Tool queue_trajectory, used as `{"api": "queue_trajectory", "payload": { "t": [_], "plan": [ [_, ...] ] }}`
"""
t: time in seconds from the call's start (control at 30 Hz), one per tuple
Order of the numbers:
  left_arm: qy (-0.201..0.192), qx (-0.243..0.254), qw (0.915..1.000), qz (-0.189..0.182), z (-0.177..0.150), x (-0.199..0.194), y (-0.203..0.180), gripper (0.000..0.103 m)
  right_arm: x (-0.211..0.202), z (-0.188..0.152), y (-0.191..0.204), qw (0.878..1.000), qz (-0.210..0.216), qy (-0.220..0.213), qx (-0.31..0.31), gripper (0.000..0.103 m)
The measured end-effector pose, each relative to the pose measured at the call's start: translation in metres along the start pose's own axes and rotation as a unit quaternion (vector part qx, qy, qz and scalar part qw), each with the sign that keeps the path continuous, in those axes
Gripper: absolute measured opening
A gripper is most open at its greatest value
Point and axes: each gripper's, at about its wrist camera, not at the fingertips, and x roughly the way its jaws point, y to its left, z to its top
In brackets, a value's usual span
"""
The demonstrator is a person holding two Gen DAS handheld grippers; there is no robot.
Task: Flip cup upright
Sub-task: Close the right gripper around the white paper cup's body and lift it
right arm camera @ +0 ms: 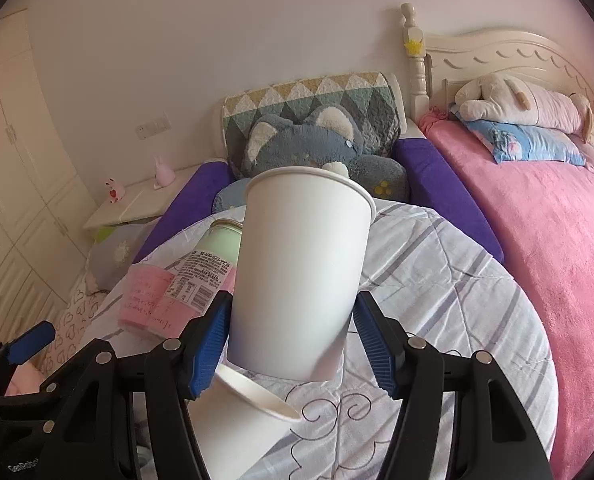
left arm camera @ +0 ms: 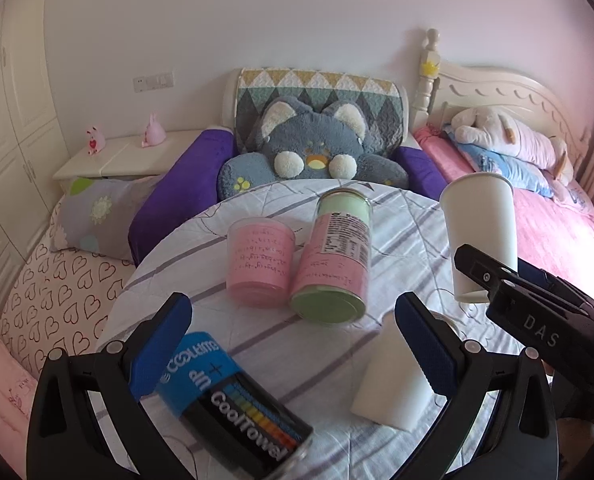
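A tall white paper cup [right arm camera: 301,272] stands nearly upright, mouth up, between the fingers of my right gripper [right arm camera: 293,344], which is shut on its lower body just above the striped cloth. It also shows in the left wrist view [left arm camera: 483,232] with the right gripper [left arm camera: 481,276] at its base. A second white paper cup [right arm camera: 245,420] lies on its side below it; in the left wrist view [left arm camera: 393,384] it lies by my right fingertip. My left gripper [left arm camera: 293,344] is open and empty above the table.
On the round striped table [left arm camera: 297,360] lie a pink cup [left arm camera: 259,264], a pink-and-green can [left arm camera: 335,264] and a blue-black CoolTowel bottle [left arm camera: 233,408], all on their sides. Behind are a grey plush cushion [left arm camera: 309,148], purple bolsters and a pink bed [right arm camera: 557,240].
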Motion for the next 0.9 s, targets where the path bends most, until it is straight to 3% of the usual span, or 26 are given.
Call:
{"api": "queue_trajectory", "payload": {
  "t": [0.17, 0.3, 0.43, 0.9],
  "plan": [
    [-0.009, 0.004, 0.9999, 0.004, -0.009, -0.031, 0.002, 0.103, -0.032, -0.011, -0.001, 1.0, 0.017, -0.005, -0.001, 0.063],
    [-0.011, 0.008, 0.9998, 0.017, -0.023, -0.052, 0.007, 0.103, -0.054, -0.033, 0.0, 0.998, 0.064, 0.018, 0.017, 0.063],
    [-0.011, 0.013, 0.9994, 0.032, -0.039, -0.07, 0.016, 0.103, -0.069, -0.06, 0.008, 0.996, 0.076, 0.036, 0.019, 0.063],
    [0.012, 0.018, 0.9989, 0.043, -0.086, -0.101, 0.04, 0.103, -0.078, -0.151, 0.029, 0.985, 0.11, 0.124, 0.049, 0.064]
  ]
}}
